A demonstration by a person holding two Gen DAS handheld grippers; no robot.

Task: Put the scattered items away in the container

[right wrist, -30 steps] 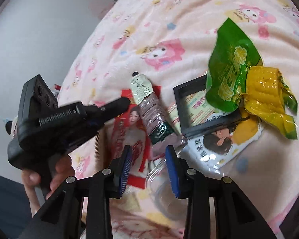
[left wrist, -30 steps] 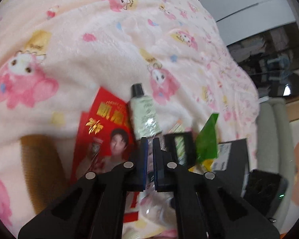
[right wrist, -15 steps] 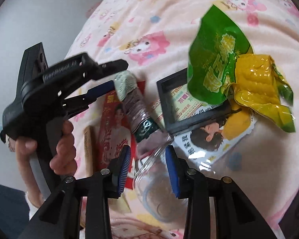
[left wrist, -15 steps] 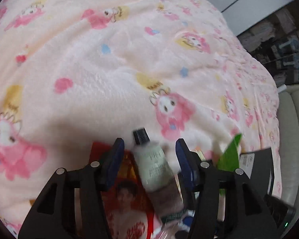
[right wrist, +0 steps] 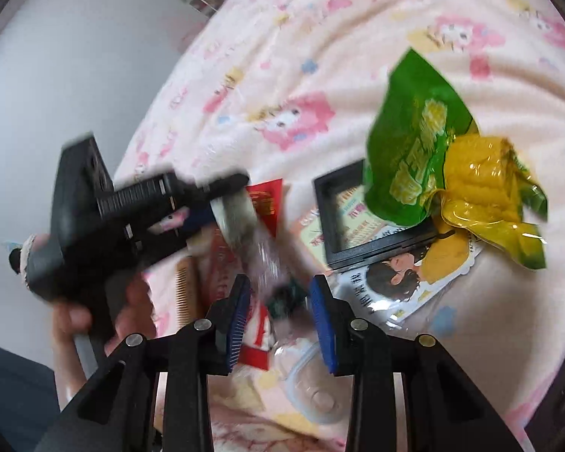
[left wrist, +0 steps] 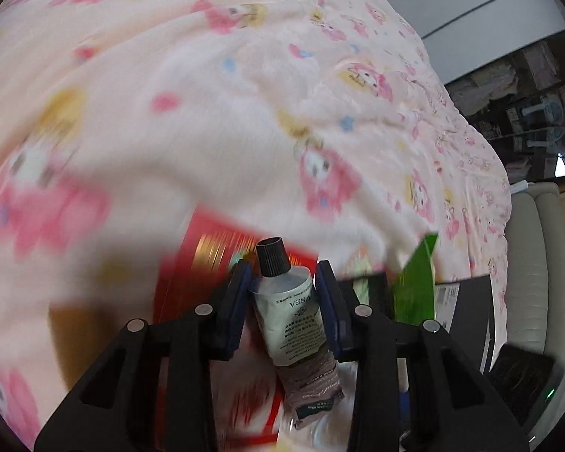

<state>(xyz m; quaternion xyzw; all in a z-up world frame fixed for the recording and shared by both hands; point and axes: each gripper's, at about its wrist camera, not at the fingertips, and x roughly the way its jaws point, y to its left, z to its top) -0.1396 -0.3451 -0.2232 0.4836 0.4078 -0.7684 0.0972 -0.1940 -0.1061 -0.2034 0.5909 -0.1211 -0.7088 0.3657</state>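
Slippage threatens: left hand-held gripper [left wrist: 284, 282] pinches the tube [left wrist: 295, 324] just under its cap, tail dangling, so it may twist free. Right hand-held gripper [right wrist: 280, 301] gapes, holding nothing, low in frame.

The blanket [left wrist: 214, 120] is pale pink with pink and yellow cartoon animals and small blue flowers. The tube [left wrist: 295, 318] is pale green-white with dark print, a grey-mauve lower end and a black ribbed cap [left wrist: 272, 257]. The fingers [left wrist: 241, 303] of the left gripper [left wrist: 284, 301] are black with blue pads. The snack bag [right wrist: 414, 143] is bright green with yellow print, beside a shiny yellow wrapper [right wrist: 486, 188]. The red packet [right wrist: 265, 199] has gold letters. The comb [right wrist: 184, 293] is light brown, and the box [right wrist: 358, 226] is black
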